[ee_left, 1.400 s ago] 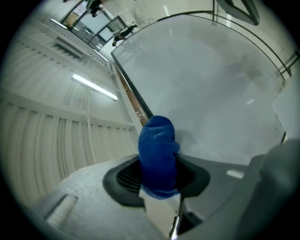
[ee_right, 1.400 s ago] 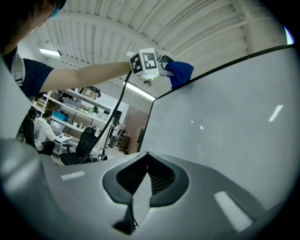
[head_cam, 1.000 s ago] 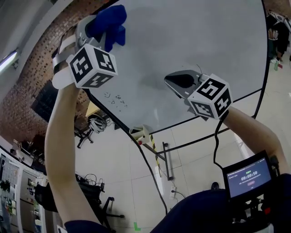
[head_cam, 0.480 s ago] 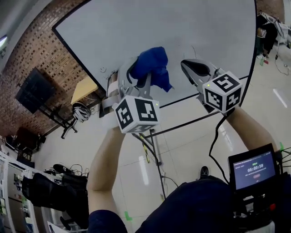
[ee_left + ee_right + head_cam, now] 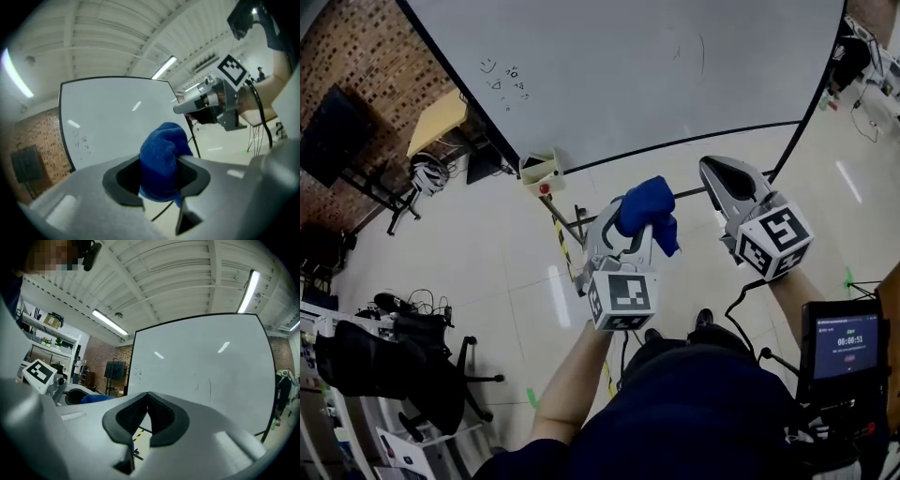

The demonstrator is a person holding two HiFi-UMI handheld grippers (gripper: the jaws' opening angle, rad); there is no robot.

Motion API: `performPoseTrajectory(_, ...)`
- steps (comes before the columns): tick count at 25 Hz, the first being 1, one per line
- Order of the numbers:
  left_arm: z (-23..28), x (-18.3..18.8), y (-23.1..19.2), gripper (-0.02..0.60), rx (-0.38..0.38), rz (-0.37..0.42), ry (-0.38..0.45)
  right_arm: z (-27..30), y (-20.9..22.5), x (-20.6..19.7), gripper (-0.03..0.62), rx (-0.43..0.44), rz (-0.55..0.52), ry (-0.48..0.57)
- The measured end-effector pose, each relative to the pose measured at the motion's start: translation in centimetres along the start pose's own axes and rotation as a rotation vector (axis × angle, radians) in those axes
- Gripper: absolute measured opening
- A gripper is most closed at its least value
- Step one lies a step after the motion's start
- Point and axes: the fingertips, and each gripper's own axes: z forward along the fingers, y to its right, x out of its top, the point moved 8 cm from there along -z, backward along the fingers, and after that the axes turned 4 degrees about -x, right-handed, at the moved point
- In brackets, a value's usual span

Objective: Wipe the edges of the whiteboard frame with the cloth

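Close against the person's chest, at their right side, a small screen (image 5: 847, 342) glows on a dark mount. Out from there both forearms reach forward, each ending in a gripper with a marker cube. The left gripper (image 5: 628, 234) has its jaws clamped on the blue cloth (image 5: 649, 208), which is bunched into a thick wad between the pads and bulges out past the tips. Just beside it, the right gripper (image 5: 720, 174) has its jaws pressed together with nothing between them; its own view shows the two dark pads meeting in a thin line.

Below and beyond the grippers lies pale tiled floor (image 5: 487, 281), with an office chair (image 5: 422, 366) and a tangle of cables off to the person's left.

Farther out stands the whiteboard (image 5: 628, 66), its black frame (image 5: 675, 145) running along the bottom edge. The cloth hangs clear of it, short of that lower edge and touching neither board nor frame. A few small scribbles (image 5: 500, 77) sit near the board's left side, and a small pale box (image 5: 540, 172) is fixed at its lower left corner. Behind the board's left side rises a brick wall (image 5: 347, 47).
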Motion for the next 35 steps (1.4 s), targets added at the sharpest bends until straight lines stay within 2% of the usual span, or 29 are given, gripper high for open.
performPoseTrajectory(2, -0.9, -1.9, 1.5, 0.161, -0.013, -0.062, -0.020, -0.8, -0.6, -2.1, 0.011, -0.010, -0.046, -0.023)
performPoseTrajectory(4, -1.9, -3.6, 3.1, 0.163, -0.026, -0.058, -0.061, -1.9, -1.2, -4.0, 0.011, -0.013, -0.074, -0.032)
performPoseTrajectory(7, -3.0, -5.1, 4.8, 0.161, -0.003, -0.060, -0.102, -3.5, -1.7, -5.9, 0.011, -0.006, -0.064, -0.022)
performPoseTrajectory(10, -3.7, -5.8, 6.5, 0.161, 0.017, -0.156, -0.101, -5.3, -1.7, -7.1, 0.011, 0.003, -0.047, -0.019)
performPoseTrajectory(12, -3.9, -5.9, 7.8, 0.161, 0.015, -0.185, -0.100, -6.3, -1.4, -7.9, 0.011, 0.022, -0.035, -0.032)
performPoseTrajectory(17, -3.1, -4.9, 9.7, 0.161, 0.017, -0.172, -0.109, -7.3, -0.6, -9.5, 0.011, 0.085, 0.029, -0.064)
performPoseTrajectory(21, -2.3, -4.3, 10.9, 0.161, 0.035, -0.185, -0.129, -8.4, 0.3, -11.1, 0.011, 0.095, 0.039, -0.064)
performPoseTrajectory(27, -1.8, -2.5, 11.6, 0.161, 0.032, -0.179, -0.120, -9.4, 1.2, -10.2, 0.011, 0.112, 0.073, -0.068)
performPoseTrajectory(35, -1.0, -2.4, 11.4, 0.161, 0.028, -0.189, -0.123, -8.7, 1.7, -10.2, 0.011, 0.119, 0.069, -0.075)
